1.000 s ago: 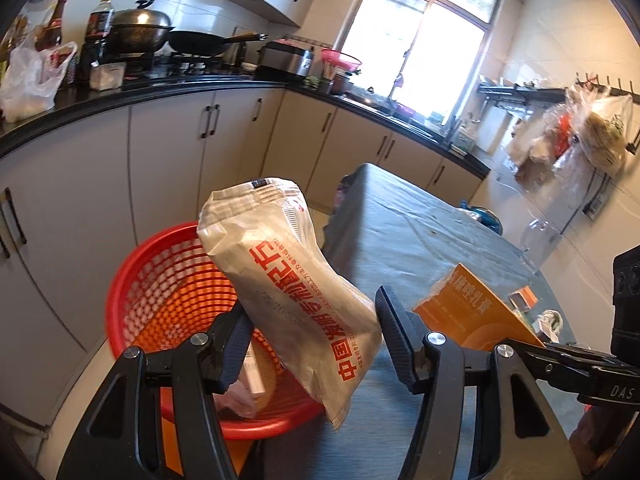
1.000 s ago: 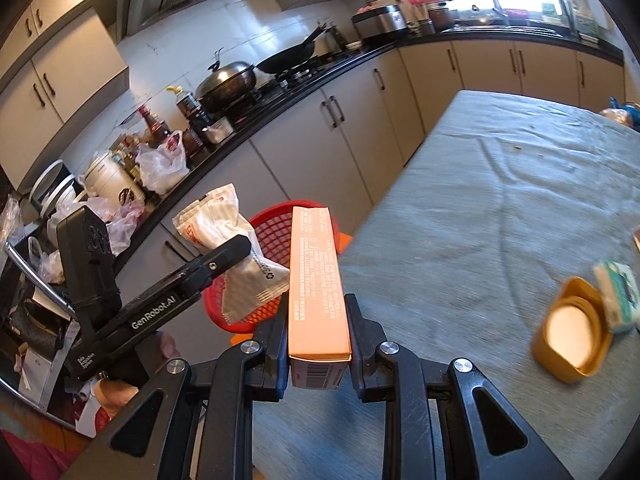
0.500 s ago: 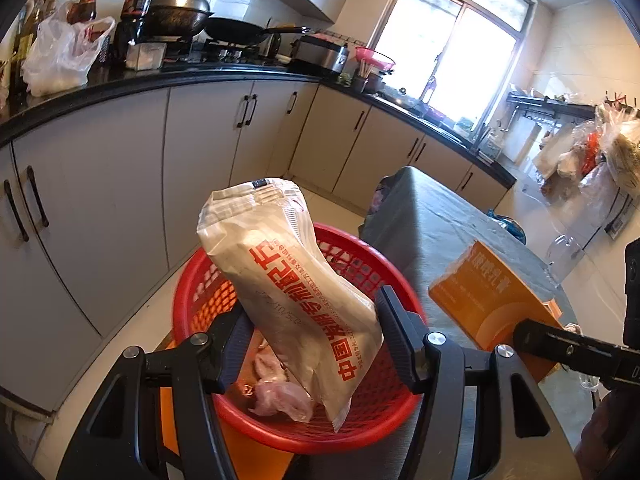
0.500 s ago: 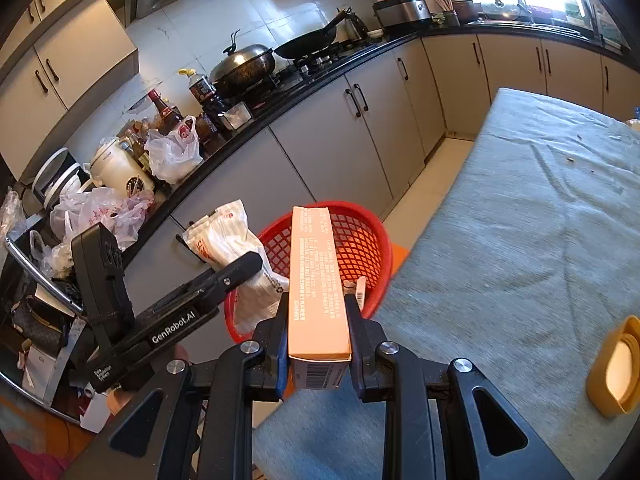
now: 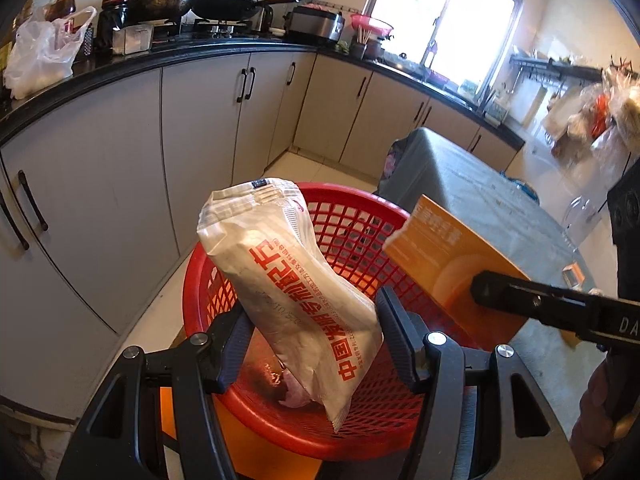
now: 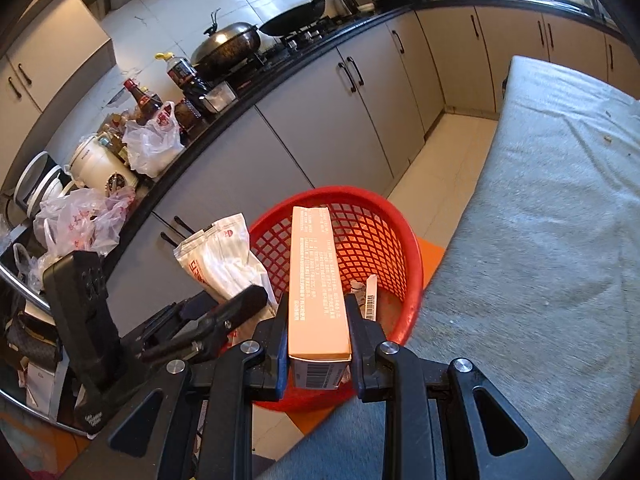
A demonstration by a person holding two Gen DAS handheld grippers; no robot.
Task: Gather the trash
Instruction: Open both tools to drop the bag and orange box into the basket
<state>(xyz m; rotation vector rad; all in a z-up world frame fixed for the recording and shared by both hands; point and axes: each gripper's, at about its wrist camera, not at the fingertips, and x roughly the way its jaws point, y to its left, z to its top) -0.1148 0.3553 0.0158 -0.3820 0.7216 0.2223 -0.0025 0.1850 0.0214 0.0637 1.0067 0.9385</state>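
**Both pieces of trash now held over the red basket**

The left gripper (image 5: pixel 316 344) has its jaws clenched on a crinkled white plastic packet with red printed characters (image 5: pixel 292 276). The packet stands tilted between the jaws, its sealed top leaning up and away to their left and its lower corner hanging down below them. A second ago the round red plastic mesh basket (image 5: pixel 360 224) lay to the left of and beyond these jaws, only partly under the packet; now it sits directly beneath and ahead of them. Crumpled wrappers lie on the basket's bottom under the packet.

The right gripper (image 6: pixel 318 330) is grasping a long orange cardboard box with small printed text (image 6: pixel 316 280), which sticks straight forward out of the jaws, barcode end nearest the camera. Earlier the box's far end reached only the near part of the basket, with the grey cloth-covered counter (image 6: pixel 552 248) filling the space ahead and to the right of the jaws. Now the box reaches out over the basket's opening, and the counter lies only to the right of the jaws. Both grips look unchanged.
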